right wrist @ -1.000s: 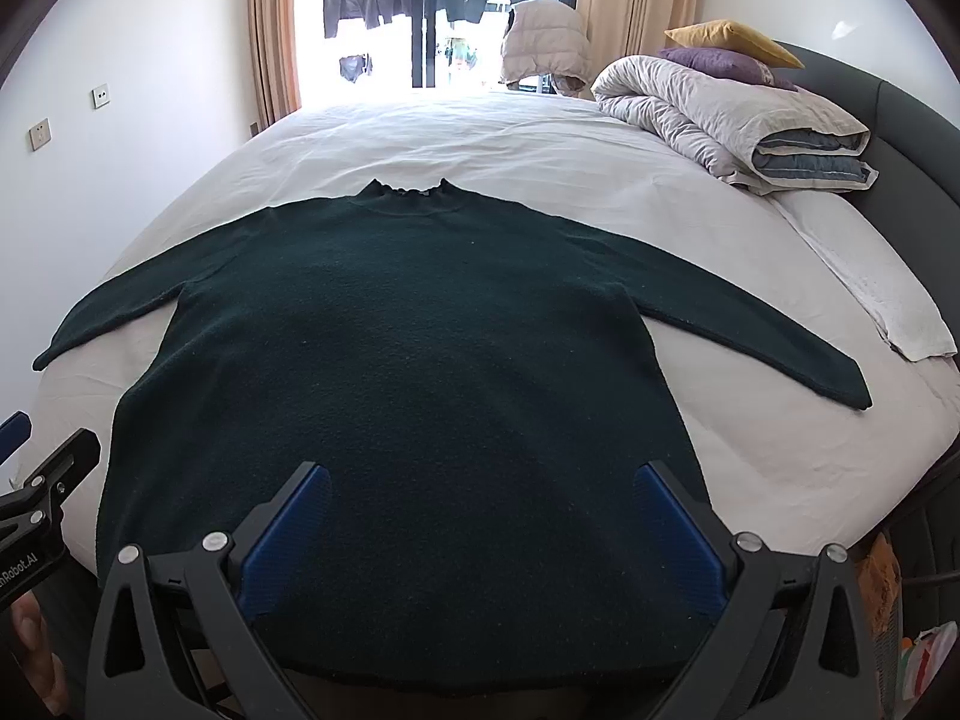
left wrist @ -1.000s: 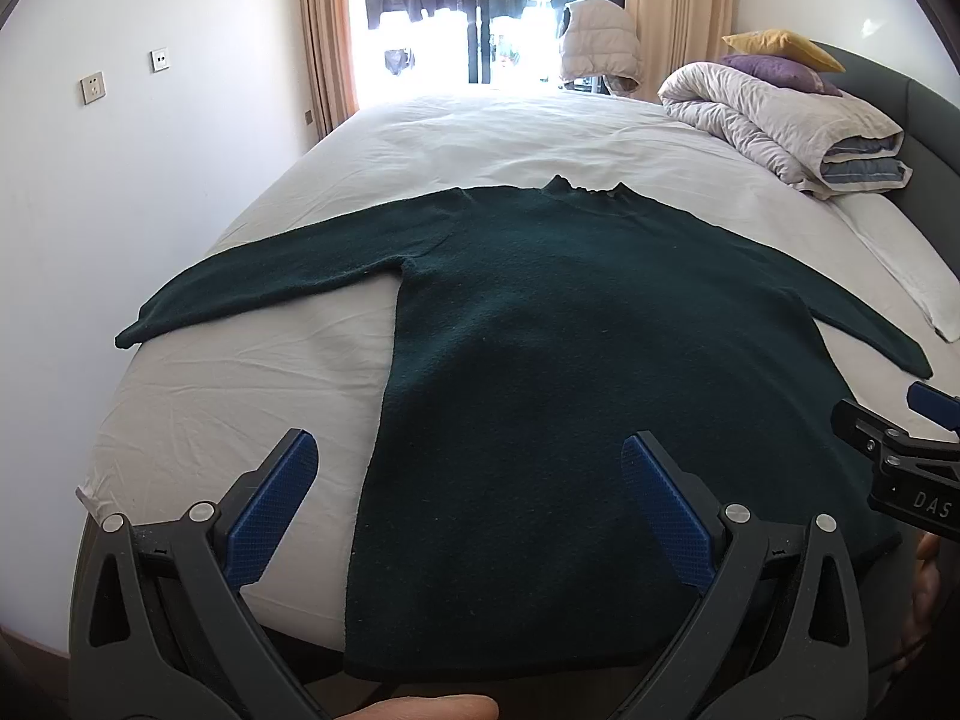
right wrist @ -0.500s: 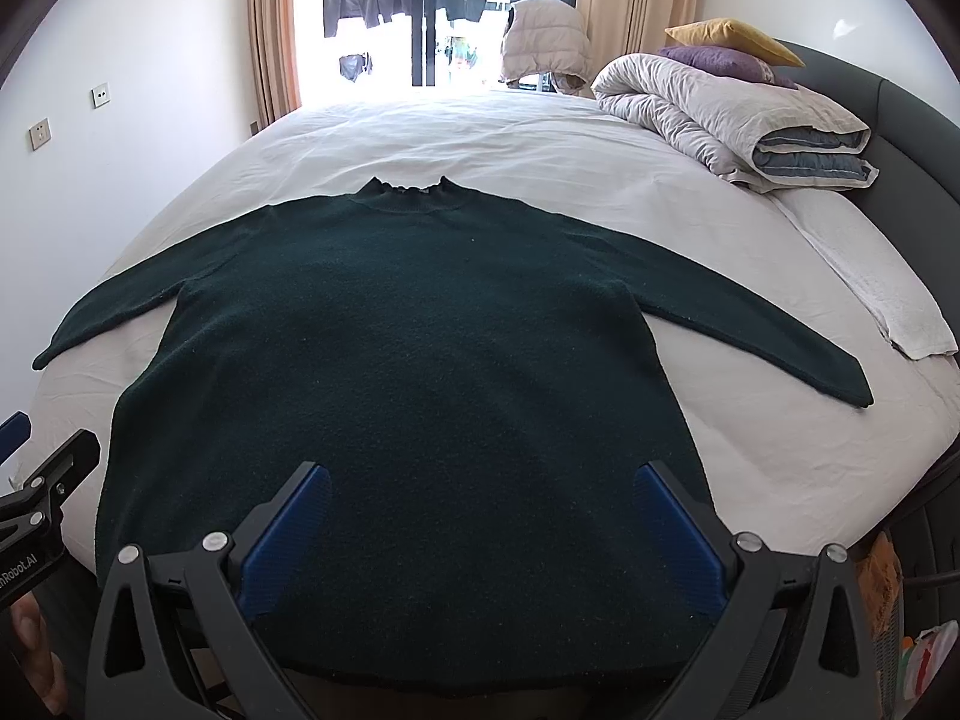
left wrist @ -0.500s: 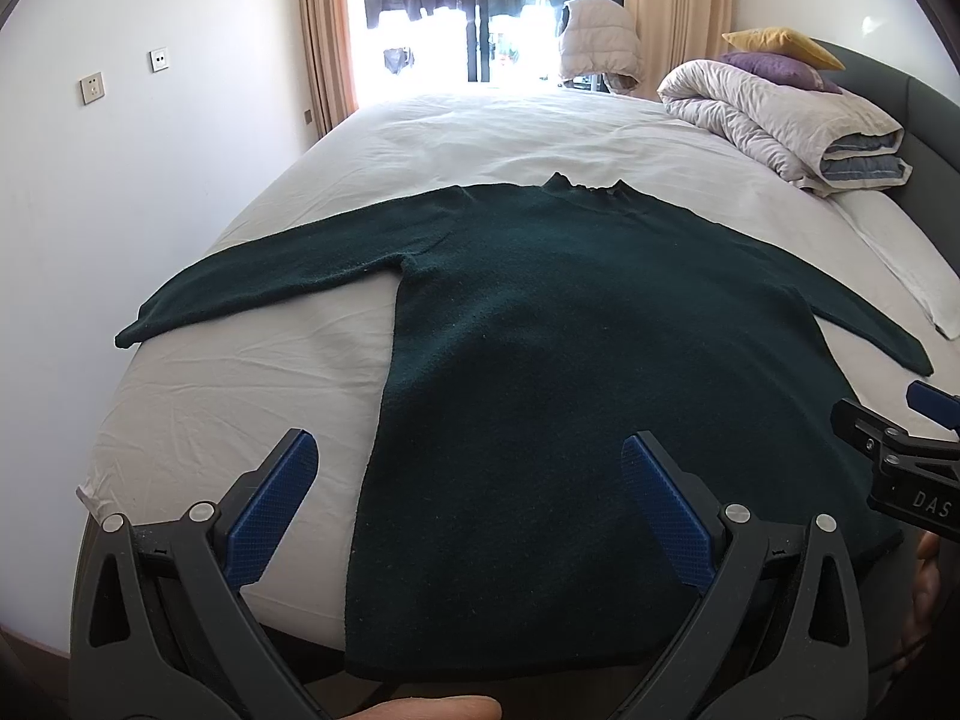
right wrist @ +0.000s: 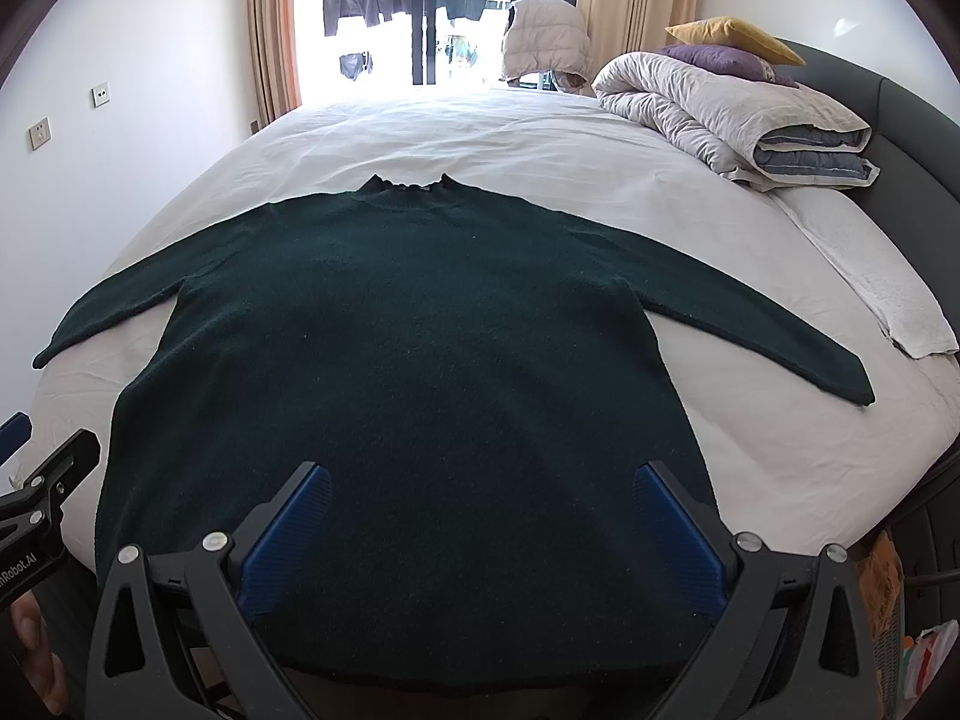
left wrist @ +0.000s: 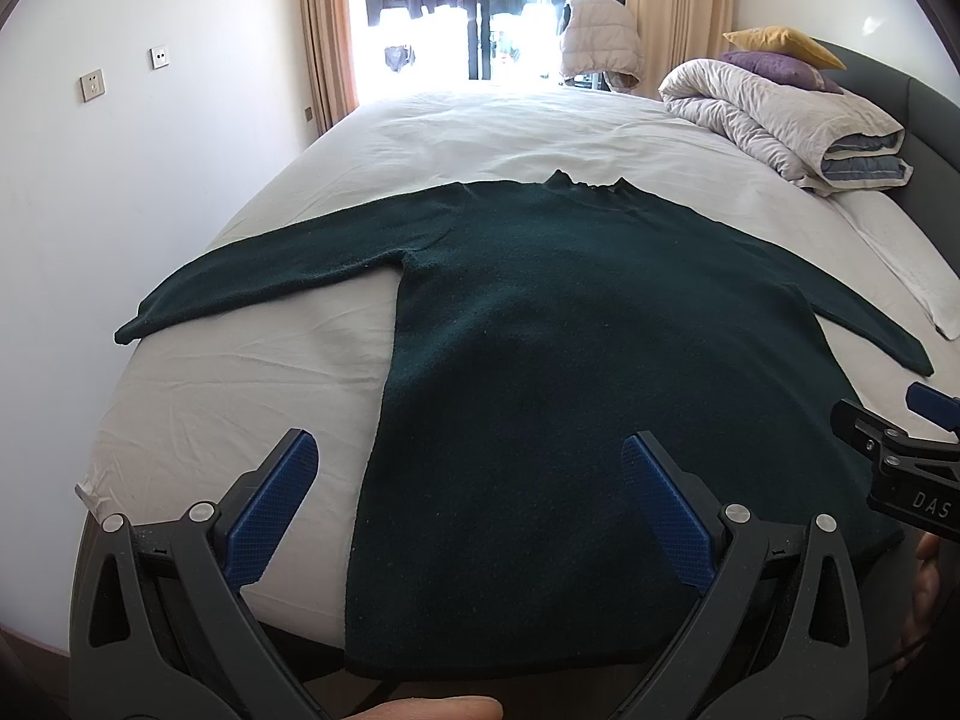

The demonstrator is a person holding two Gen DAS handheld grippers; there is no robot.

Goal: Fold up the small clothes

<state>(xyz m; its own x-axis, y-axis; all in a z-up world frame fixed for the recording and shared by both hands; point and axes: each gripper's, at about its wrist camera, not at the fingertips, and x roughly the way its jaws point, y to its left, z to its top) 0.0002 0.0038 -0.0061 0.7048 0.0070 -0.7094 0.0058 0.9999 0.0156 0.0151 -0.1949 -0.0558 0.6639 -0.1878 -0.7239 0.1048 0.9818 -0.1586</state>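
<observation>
A dark green sweater (left wrist: 570, 360) (right wrist: 408, 372) lies flat on the white bed (left wrist: 480, 132) (right wrist: 480, 126), collar away from me, both sleeves spread out to the sides, hem at the near edge. My left gripper (left wrist: 471, 468) hovers open over the sweater's lower left part, its blue pads wide apart with nothing between them. My right gripper (right wrist: 480, 498) is open above the hem near the middle, also holding nothing. Each gripper shows at the edge of the other's view.
A rolled grey duvet (left wrist: 780, 120) (right wrist: 732, 114) with purple and yellow pillows sits at the far right by the dark headboard (right wrist: 900, 138). A white towel (right wrist: 888, 294) lies on the right. A white wall (left wrist: 120, 210) runs close on the left; window and curtains beyond.
</observation>
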